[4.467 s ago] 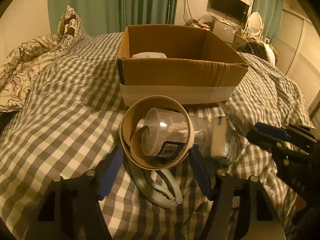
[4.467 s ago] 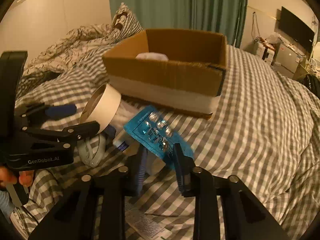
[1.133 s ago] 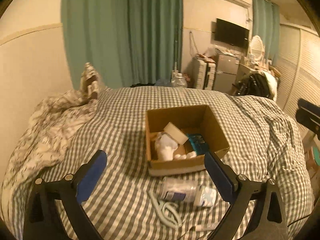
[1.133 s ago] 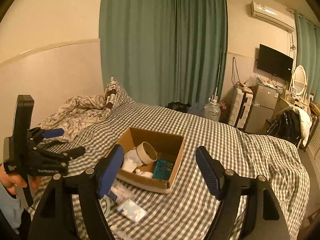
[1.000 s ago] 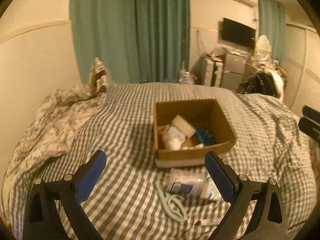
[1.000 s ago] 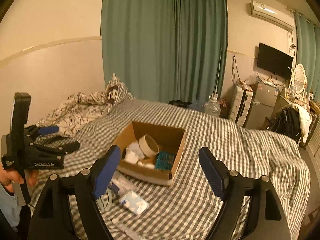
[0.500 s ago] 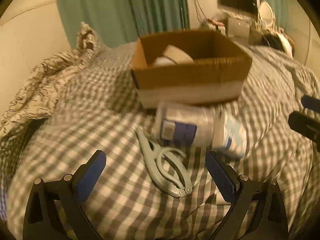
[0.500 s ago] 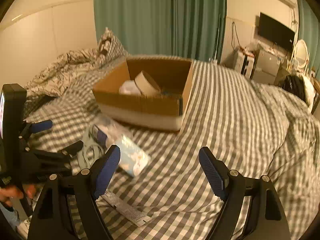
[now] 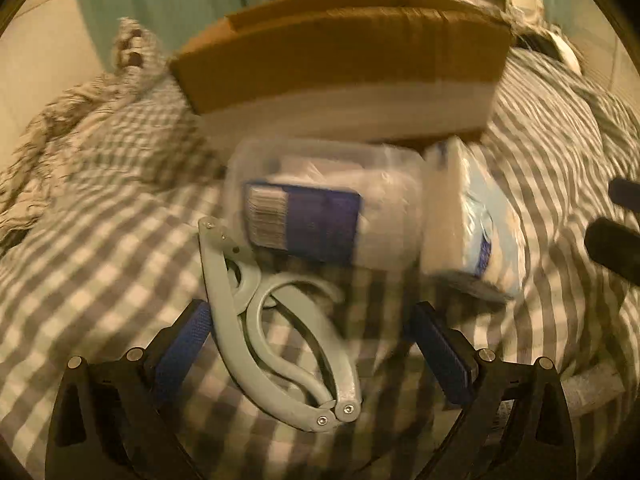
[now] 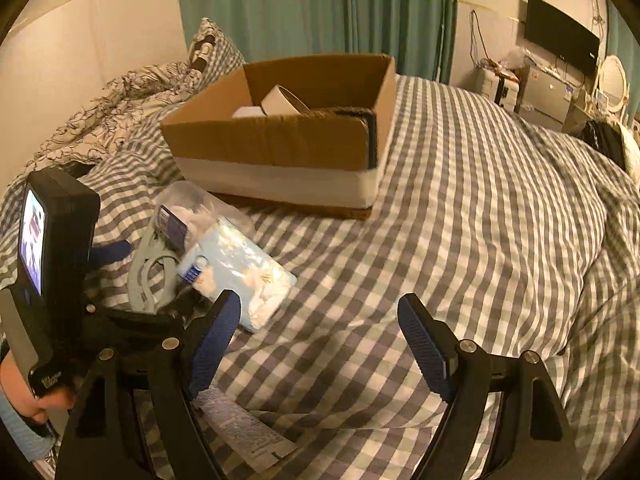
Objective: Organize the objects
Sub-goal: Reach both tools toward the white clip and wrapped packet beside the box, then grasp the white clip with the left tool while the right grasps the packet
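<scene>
A cardboard box (image 10: pixel 280 140) sits on the checked bed and holds a tape roll (image 10: pixel 282 100) and other items. In front of it lie a clear plastic jar (image 9: pixel 320 216), a pale blue packet (image 9: pixel 472 236) and a grey clamp (image 9: pixel 280 332). My left gripper (image 9: pixel 312 344) is open, low over the bed, its fingers on either side of the grey clamp. The jar (image 10: pixel 188 208), packet (image 10: pixel 240 272) and clamp (image 10: pixel 152 268) also show in the right wrist view. My right gripper (image 10: pixel 316 336) is open and empty above bare bedding, right of the packet.
A flat printed sachet (image 10: pixel 244 432) lies at the bed's near edge. A crumpled floral duvet (image 10: pixel 116 108) and pillow lie at far left. Green curtains, a TV and cluttered furniture stand beyond the bed. The left gripper's handle with its screen (image 10: pixel 36 240) is at left.
Both grippers have come down from high above the bed towards the items in front of the box. The left one now straddles the grey clamp. Both stay open.
</scene>
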Demonstrator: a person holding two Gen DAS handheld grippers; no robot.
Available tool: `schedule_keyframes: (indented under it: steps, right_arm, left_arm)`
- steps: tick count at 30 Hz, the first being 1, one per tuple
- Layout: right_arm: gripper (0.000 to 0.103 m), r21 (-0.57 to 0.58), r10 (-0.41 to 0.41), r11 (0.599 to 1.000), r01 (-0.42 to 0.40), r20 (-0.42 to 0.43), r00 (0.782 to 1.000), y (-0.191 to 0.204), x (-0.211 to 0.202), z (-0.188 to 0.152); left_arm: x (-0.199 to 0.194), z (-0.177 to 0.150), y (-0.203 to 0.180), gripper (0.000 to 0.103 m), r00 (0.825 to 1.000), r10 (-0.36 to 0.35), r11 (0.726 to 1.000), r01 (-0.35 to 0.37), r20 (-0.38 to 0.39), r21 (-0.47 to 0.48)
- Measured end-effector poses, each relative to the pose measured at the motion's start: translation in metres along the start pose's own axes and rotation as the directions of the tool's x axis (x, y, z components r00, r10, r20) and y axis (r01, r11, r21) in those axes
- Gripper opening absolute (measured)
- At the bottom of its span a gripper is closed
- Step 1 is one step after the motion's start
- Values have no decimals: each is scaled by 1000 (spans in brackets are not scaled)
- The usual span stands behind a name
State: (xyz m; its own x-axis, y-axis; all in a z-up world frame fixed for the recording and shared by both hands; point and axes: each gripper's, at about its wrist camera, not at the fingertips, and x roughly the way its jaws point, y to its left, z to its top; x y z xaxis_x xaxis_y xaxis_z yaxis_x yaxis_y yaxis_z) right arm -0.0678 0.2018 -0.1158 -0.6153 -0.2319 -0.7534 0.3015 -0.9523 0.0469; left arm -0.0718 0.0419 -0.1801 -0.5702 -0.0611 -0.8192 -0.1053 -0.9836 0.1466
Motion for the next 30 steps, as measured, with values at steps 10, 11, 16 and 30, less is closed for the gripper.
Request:
schedule_keyframes:
  steps: [10,11,16,30]
  right_arm:
    - [81,11,-4,1000,4,13,1000,2,-10,1]
    - [81,-3,1,1000,-1,17,1000,5,-12,2]
    - [81,-110,53,992,-55,-19,998,24,-3,5]
    - [55,-226,139,959,-168,-135,981,66,56,14]
  left_arm:
    - [-4,-5,21,66,986,-164,980,164,10,-109]
    - [-8,-4,23,65,984,-177,977,176,6,-122]
    - [-20,-1,42,37,976,-219,961,216,0,-170]
    - [-36,5,50,13,968,-250,959,248,-2,-141]
